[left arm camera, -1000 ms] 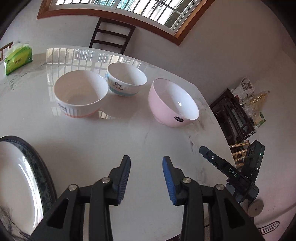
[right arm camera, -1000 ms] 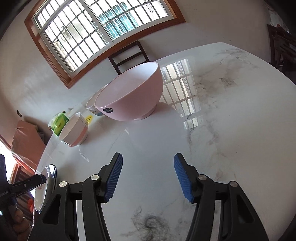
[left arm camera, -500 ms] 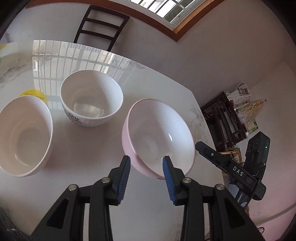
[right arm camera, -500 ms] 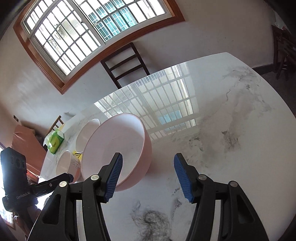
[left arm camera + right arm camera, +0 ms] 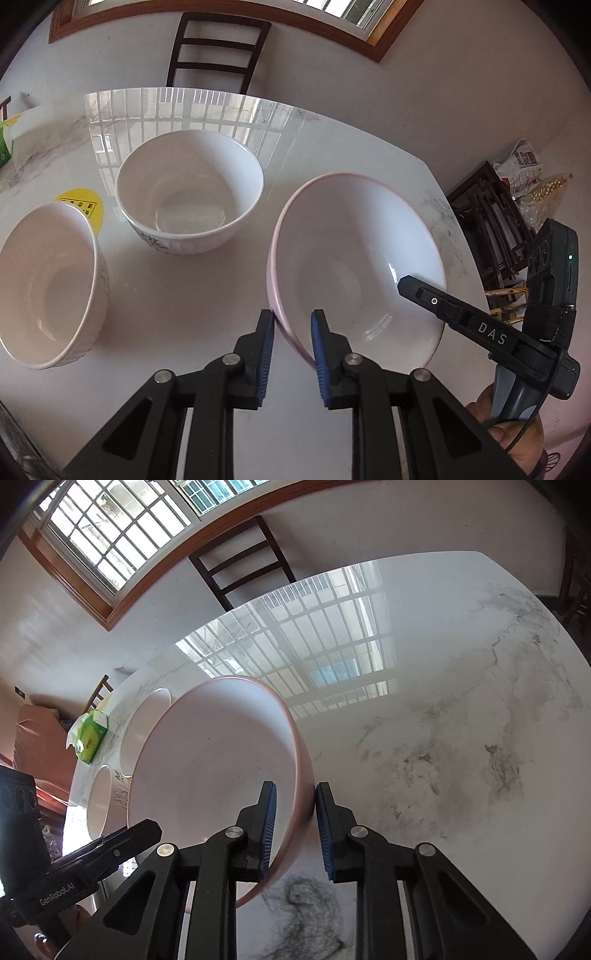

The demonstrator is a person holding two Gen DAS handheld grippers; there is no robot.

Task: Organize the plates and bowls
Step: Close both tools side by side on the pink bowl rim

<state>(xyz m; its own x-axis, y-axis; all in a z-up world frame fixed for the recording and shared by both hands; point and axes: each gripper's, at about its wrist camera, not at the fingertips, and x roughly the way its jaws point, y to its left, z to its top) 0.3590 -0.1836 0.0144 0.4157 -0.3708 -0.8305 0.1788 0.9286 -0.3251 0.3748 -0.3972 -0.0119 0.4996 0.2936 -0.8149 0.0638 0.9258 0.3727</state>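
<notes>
Both grippers, left gripper (image 5: 292, 334) and right gripper (image 5: 295, 814), have just closed on opposite sides of the pink bowl's (image 5: 354, 266) rim, so it is probably ready to lift. The bowl sits on the table (image 5: 461, 686) beside two white bowls (image 5: 190, 192) (image 5: 48, 288).

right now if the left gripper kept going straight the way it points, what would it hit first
The left gripper already has the near rim of the pink bowl between its fingers, jaws just closing on it. Pushed straight on, it would probably drive down the bowl's wall toward the marble table; depth is hard to judge.
</notes>
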